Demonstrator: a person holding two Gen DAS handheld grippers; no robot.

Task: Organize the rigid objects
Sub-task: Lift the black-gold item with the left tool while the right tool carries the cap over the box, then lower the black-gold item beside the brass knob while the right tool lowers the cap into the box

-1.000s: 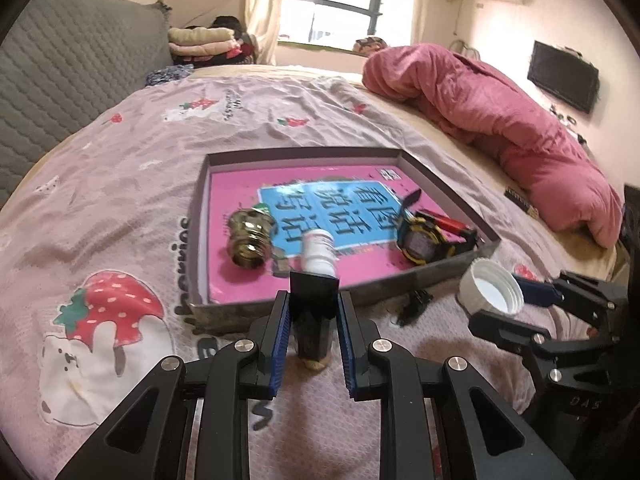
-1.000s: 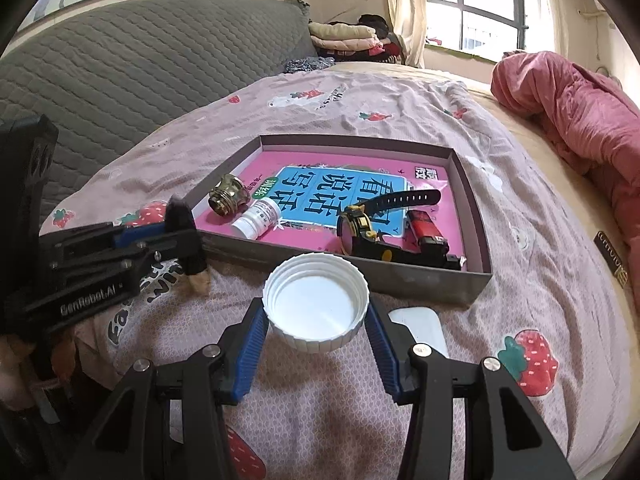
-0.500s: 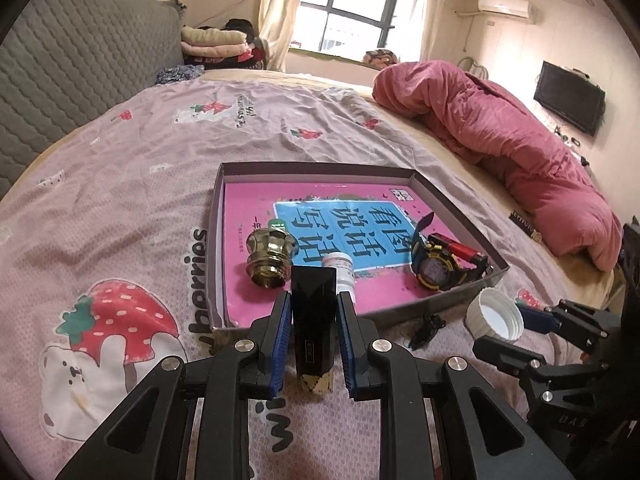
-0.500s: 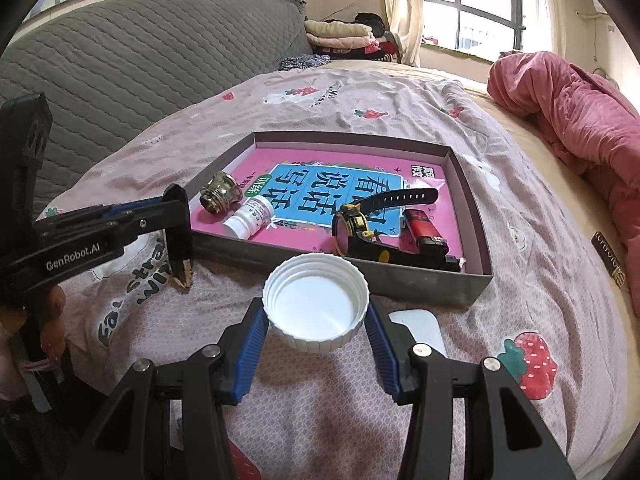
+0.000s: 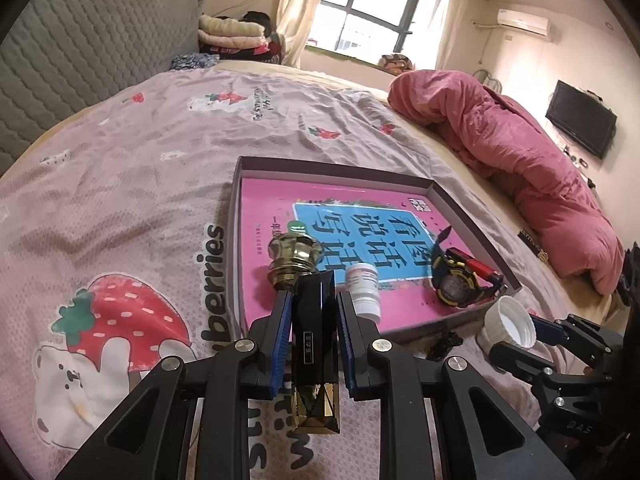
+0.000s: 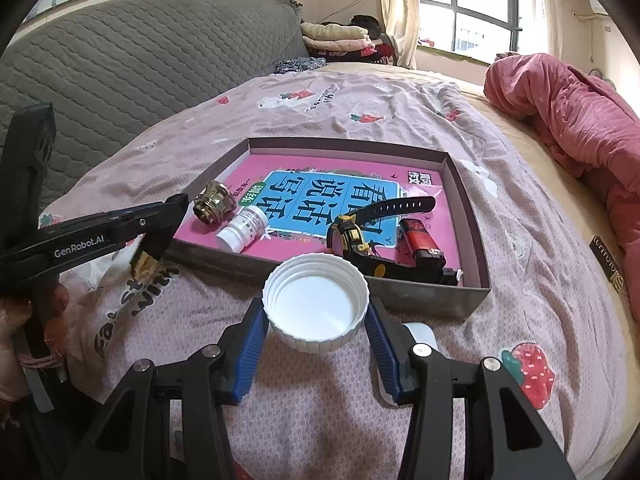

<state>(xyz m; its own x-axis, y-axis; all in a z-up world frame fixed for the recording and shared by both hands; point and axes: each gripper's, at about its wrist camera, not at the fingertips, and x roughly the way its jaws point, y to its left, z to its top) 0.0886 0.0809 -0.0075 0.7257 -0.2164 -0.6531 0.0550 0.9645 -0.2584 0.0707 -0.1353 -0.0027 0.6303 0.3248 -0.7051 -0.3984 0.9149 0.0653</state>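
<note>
So the bed [image 5: 132,184] is mostly bare sheet, and the tray [image 5: 240,216] sits mid-frame in my left view, its near wall just above my left gripper [image 5: 312,332], the nearer one. That gripper is clamped on the black-and-gold lipstick [image 5: 314,344], long axis running straight toward the tray, with free pink floor right of the brass knob [image 5: 295,258]. My right gripper [image 6: 316,330] pinches the white cap [image 6: 316,304] just short of the near wall.

You can read "GenRobot.AI" in white on the left gripper [image 6: 160,236] arm. The bedsheet [image 5: 120,200] has "berries" printed beside the strawberry. The pink book [image 6: 340,196] in the tray has big Chinese characters, upside down from where you're standing.
</note>
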